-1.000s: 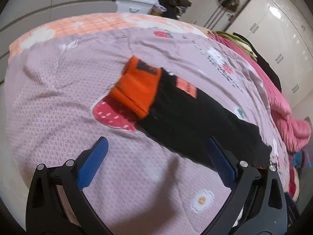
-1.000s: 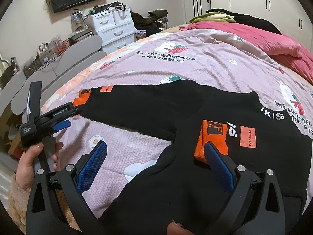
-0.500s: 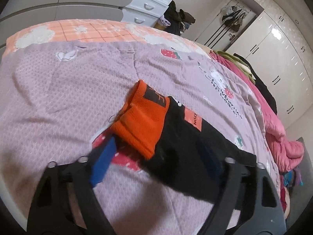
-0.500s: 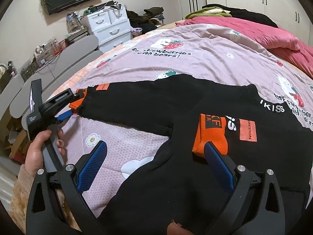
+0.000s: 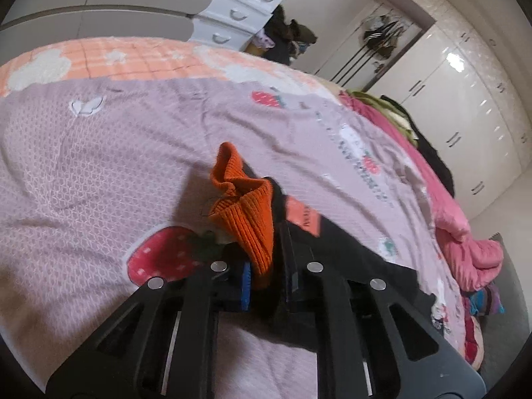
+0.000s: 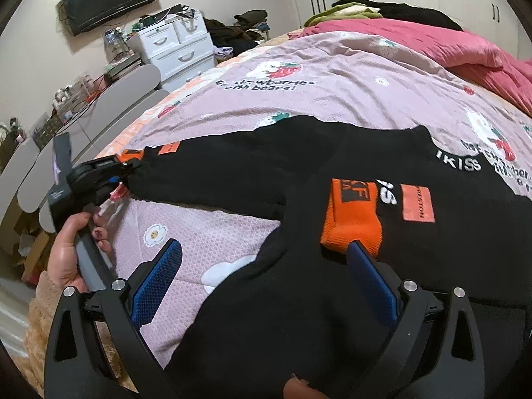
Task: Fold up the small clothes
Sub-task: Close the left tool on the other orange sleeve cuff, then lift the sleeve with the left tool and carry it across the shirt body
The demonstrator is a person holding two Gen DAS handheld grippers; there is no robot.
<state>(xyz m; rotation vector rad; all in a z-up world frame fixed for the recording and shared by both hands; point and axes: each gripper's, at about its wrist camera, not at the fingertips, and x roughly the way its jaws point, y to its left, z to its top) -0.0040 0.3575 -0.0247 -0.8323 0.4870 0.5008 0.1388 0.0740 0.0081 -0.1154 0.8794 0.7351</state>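
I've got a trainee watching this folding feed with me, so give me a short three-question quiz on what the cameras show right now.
1. True or false: the left tongs are shut on the orange ribbed knit cuff of the black sweatshirt.
2. Multiple choice: the right tongs are A) shut on the other orange cuff, B) open above the sweatshirt, C) out of view.
3. Short answer: what does the sweatshirt lie on?

Key:
1. True; their jaws have just been closing, and the cuff bunches up between them.
2. B.
3. A lilac quilted bedspread with strawberry prints.
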